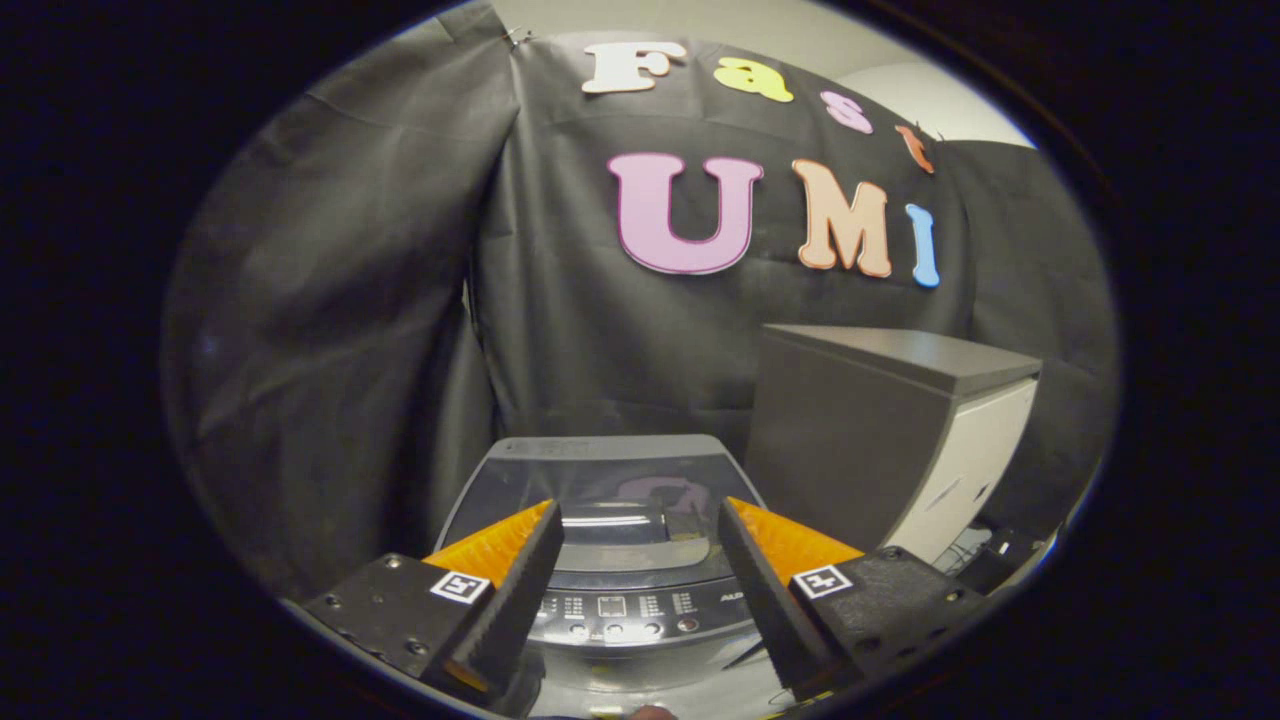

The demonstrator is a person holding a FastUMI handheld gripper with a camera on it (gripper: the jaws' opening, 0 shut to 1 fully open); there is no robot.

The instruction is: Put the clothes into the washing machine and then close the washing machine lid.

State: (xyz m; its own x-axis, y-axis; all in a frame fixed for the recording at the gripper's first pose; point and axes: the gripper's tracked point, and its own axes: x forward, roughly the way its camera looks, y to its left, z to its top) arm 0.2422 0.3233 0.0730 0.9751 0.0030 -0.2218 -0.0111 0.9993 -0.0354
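Above the washing machine point(610, 520), lid point(605, 490) shut, gripper point(640, 520) jaws wide apart, holding nothing.

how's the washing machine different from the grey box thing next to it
The washing machine sits low, just ahead of the open gripper, whose fingers hold nothing; the grey cabinet beside it rises taller. The washing machine has a glossy, see-through lid, lying shut, and a control panel with buttons; the cabinet's top is flat, matte and plain. The washing machine's corners look rounded, the cabinet's are sharp. Both are grey and stand against the black cloth wall.
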